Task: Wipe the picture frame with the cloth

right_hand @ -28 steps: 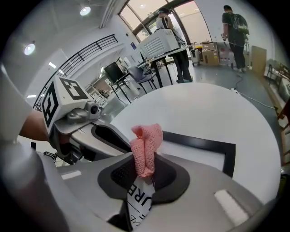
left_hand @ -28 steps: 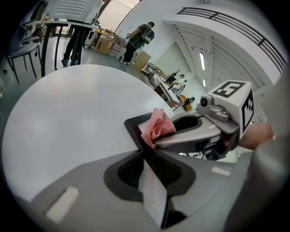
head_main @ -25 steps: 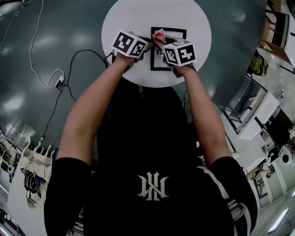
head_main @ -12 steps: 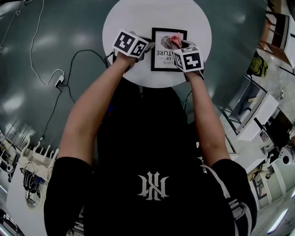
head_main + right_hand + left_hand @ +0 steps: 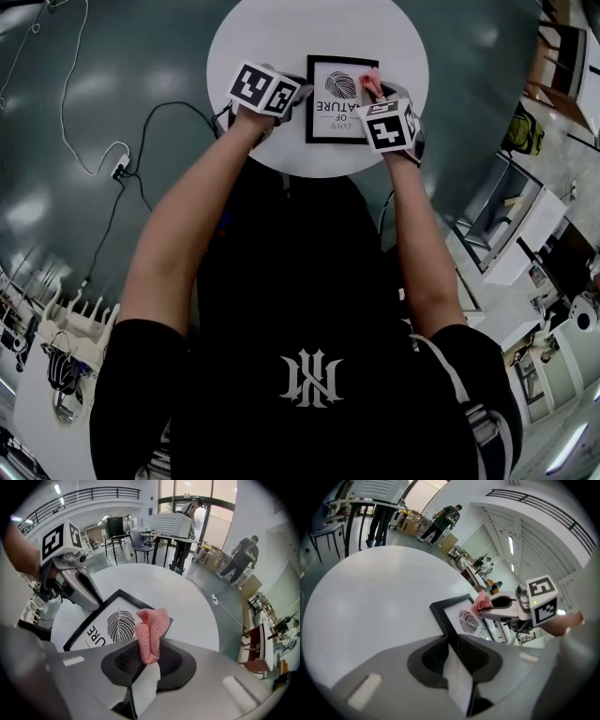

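While left gripper (image 5: 452, 641) jaws clamp picture frame (image 5: 337, 108), flat on worktop (image 5: 272, 37), at 9 o'clock edge, right gripper (image 5: 147, 658) jaws pinch cloth (image 5: 151, 630) at 2 o'clock. Frame likely rigid, glazing fragile: hold rim. Cloth soft.

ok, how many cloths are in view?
1: the pink cloth, pinched in the right gripper, at the picture frame's right edge. No other shows on the table.

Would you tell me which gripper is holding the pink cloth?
The right gripper: its jaws pinch the cloth, whereas the left gripper clamps the frame by its edge.
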### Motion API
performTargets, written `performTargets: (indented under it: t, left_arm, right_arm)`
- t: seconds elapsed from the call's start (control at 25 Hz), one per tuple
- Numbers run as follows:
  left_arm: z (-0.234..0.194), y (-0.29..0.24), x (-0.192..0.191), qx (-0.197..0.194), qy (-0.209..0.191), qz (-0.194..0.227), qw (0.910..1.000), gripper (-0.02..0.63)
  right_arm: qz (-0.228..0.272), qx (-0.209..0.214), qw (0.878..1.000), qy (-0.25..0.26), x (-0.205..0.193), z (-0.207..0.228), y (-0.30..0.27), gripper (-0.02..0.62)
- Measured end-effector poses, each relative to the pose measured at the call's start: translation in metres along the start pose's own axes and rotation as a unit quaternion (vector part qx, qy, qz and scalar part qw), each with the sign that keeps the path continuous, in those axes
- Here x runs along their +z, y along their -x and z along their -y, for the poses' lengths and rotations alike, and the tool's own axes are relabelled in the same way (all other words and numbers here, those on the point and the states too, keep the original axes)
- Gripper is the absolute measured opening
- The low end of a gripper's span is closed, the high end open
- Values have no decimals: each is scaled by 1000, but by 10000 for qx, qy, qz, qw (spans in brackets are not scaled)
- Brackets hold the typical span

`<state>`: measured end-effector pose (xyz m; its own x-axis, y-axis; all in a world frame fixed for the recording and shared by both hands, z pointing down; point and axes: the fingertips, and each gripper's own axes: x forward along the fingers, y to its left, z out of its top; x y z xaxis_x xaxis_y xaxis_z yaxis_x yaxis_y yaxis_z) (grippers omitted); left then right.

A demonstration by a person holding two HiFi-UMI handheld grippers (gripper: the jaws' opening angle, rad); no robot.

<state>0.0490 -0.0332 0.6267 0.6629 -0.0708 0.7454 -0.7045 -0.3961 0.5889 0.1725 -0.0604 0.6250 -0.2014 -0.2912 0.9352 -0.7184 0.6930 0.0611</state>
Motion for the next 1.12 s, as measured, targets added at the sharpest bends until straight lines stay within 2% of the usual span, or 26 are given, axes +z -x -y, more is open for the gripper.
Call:
performTargets:
  t: [0.16, 0.24, 0.32, 0.4, 0.48, 0.56, 0.76, 1.12]
  left_arm:
    - [0, -1, 0, -6, 35, 3, 10000, 66]
    - [-1, 0, 0, -10, 57, -6, 10000, 66]
    - [-1, -1, -1, -38, 96, -2, 9999, 67]
    - [-1, -3, 0, -67, 110, 22, 9999, 67]
    - [-2, -3, 0, -55, 122, 31, 9999, 67]
    - [0, -2, 0, -40, 128, 27, 9999, 67]
    - [3, -1, 0, -40, 117, 38, 9999, 66]
    - [2, 0, -2, -38, 196, 103, 9997, 69]
  right_arm:
    - [-109, -197, 9992, -339, -11, 17, 6, 67]
    - [-126, -108, 9970, -756, -17, 23, 11, 67]
    - [293, 469, 9882, -1428, -8, 14, 18, 66]
    - [762, 1322, 9692, -1934, 14, -10, 27, 66]
    - [884, 2039, 9499, -2200, 30, -42, 28, 67]
    - [792, 2320, 9427, -2264, 37, -67, 23, 67]
    - [525, 2139, 9563, -1925, 37, -102, 1, 67]
    - [275, 1610, 9818, -972, 27, -97, -4, 66]
